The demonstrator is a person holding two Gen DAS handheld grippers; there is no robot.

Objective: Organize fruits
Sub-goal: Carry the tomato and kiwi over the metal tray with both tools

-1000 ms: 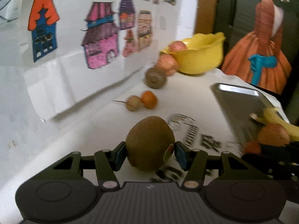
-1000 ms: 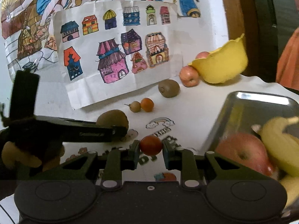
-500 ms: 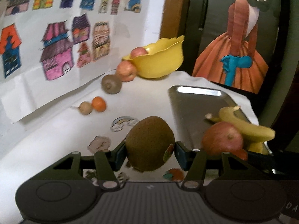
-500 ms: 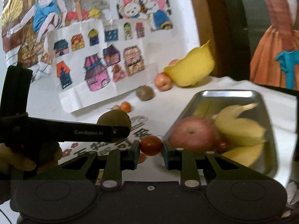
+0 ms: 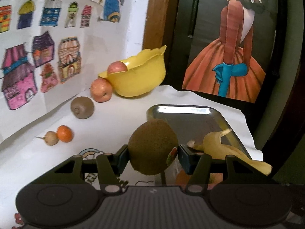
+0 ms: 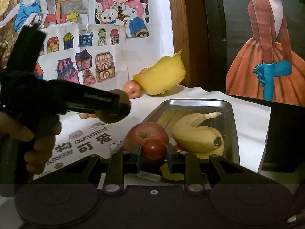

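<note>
My left gripper is shut on a brown kiwi with a sticker, held over the near left edge of the steel tray. In that tray lies a banana. My right gripper is shut on a small red tomato, just above the tray's near end, in front of a red apple and bananas. The left gripper's body and the hand holding it show at left in the right wrist view.
On the white cloth lie a second kiwi, an apple, a small orange and a tan fruit. A yellow bowl holding an apple stands at the back. Drawings cover the wall behind.
Both grippers have swung right toward the tray, each still holding its fruit. The kiwi now hangs at the tray's edge and the tomato is over its near end.
</note>
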